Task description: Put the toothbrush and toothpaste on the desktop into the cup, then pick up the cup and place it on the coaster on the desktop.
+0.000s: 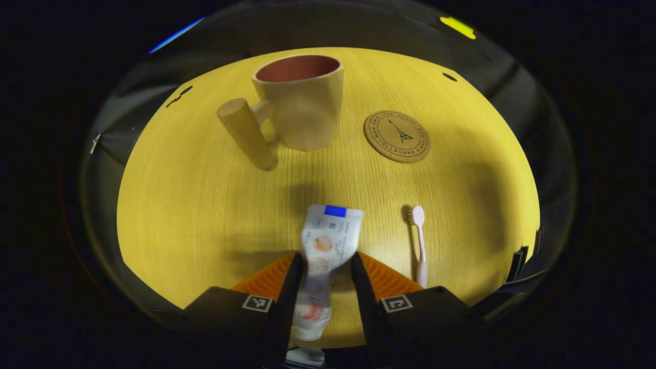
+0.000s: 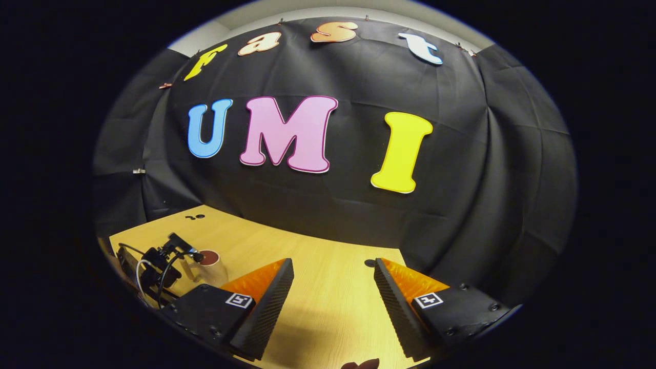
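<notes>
Nearest in the left gripper view, the toothpaste [image 1: 324, 261] is clamped between the two fingers of the left gripper [image 1: 324, 271], its flat crimped end sticking out forward, looks lifted a bit off the desktop [image 1: 179, 225] though that can't be told for sure. Just to the right, the toothbrush [image 1: 420, 246] is seen lying flat on the yellow wood-grain top. Farther back the cup [image 1: 302, 102] is standing upright with its chunky wooden handle angled left, and the round cork coaster [image 1: 397, 136] is set beside it, bare. In the right gripper view, the right gripper [image 2: 333, 292] is held above the same top with its fingers wide apart, nothing between them. Beyond, the black cloth wall [image 2: 487, 205] is hung behind the desktop.
</notes>
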`<state>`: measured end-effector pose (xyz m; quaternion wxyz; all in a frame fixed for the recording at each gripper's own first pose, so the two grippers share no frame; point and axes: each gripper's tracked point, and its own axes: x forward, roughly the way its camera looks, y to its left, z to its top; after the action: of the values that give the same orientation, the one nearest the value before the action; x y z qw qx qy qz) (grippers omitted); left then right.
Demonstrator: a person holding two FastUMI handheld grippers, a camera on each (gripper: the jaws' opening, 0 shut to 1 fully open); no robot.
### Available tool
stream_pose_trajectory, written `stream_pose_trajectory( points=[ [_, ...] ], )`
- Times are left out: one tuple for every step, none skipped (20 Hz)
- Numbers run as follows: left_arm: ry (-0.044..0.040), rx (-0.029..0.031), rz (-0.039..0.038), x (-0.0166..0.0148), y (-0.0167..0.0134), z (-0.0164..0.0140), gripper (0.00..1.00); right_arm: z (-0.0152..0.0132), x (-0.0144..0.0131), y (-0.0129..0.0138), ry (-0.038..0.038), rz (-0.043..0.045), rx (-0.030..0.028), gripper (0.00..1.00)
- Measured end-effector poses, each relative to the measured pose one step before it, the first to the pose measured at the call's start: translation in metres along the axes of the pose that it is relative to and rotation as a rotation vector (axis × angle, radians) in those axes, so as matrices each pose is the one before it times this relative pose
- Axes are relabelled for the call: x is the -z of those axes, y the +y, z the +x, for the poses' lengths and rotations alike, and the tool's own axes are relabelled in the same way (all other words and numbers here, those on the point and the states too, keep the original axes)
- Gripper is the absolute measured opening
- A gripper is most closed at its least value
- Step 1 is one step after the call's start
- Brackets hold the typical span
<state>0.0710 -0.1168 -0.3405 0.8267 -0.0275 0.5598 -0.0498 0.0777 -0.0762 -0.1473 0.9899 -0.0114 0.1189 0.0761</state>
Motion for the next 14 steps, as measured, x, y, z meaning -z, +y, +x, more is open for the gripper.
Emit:
stream_pose_trajectory(
  points=[
    [0.02262, 0.00391, 0.02938, -0.00126, -0.0009, -0.00198, 0.61, -0.00142, 0.00093, 0.00336, -0.0074, -0.0043, -0.01387, 0.97],
    [0.01721, 0.00603, 0.02463, 0.00073, -0.00044, 0.00202, 0.54, -0.00022, 0.00283, 0.00436, -0.00129, -0.00467, -0.01698, 0.97],
    [0.02097, 0.00379, 0.01731, -0.00073, -0.00073, 0.00035, 0.49, -0.00119, 0.00262, 0.00644, 0.00269, -0.00223, -0.02088, 0.97],
    [0.01692, 0.00135, 0.01691, 0.00013, -0.0009, -0.00036, 0.45, -0.0008, 0.00226, 0.00649, 0.00365, 0.00024, -0.01985, 0.98],
    [0.00692, 0.00519, 0.01751, -0.00114, -0.00149, 0.00012, 0.45, -0.00115, 0.00312, 0.00693, 0.00923, 0.00312, -0.01929, 0.97],
    [0.00176, 0.00168, 0.01061, -0.00089, -0.00041, 0.00059, 0.43, -0.00136, 0.00498, 0.00719, 0.01183, 0.00639, -0.01886, 0.97],
    [-0.00456, 0.00283, 0.00751, -0.00123, -0.00112, -0.00022, 0.37, -0.00148, 0.00426, 0.00816, 0.01509, 0.00872, -0.0159, 0.97],
    [-0.00988, 0.00459, 0.00871, -0.00026, -0.00099, -0.00043, 0.35, -0.00136, 0.0047, 0.00833, 0.0188, 0.01351, -0.01633, 0.97],
    [-0.01358, 0.00798, 0.0104, -0.00108, -0.00091, 0.0002, 0.3, -0.00203, 0.00692, 0.00864, 0.02496, 0.01671, -0.01057, 0.97],
    [-0.01309, 0.00761, 0.01213, 0.00045, 0.0003, 0.00024, 0.29, -0.00164, 0.00536, 0.00794, 0.0245, 0.01869, -0.00372, 0.97],
    [-0.01061, 0.01089, 0.01311, -0.00006, 0.00038, -0.00121, 0.25, -0.00201, 0.00811, 0.00857, 0.03029, 0.02244, 0.00209, 0.97],
    [-0.01297, 0.02133, 0.00668, 0.00151, -0.00084, -0.00099, 0.24, -0.00195, 0.00827, 0.0079, 0.03283, 0.01963, 0.00431, 0.97],
    [-0.00259, 0.02555, -0.00205, 0.00246, -0.00177, -0.00351, 0.22, -0.00129, 0.01015, 0.00631, 0.04015, 0.01727, 0.01228, 0.98],
    [-0.01257, 0.03063, -0.00006, 0.00287, -0.00131, -0.00287, 0.21, -0.00174, 0.01158, 0.00706, 0.03686, 0.01644, 0.00753, 0.98]
  ],
)
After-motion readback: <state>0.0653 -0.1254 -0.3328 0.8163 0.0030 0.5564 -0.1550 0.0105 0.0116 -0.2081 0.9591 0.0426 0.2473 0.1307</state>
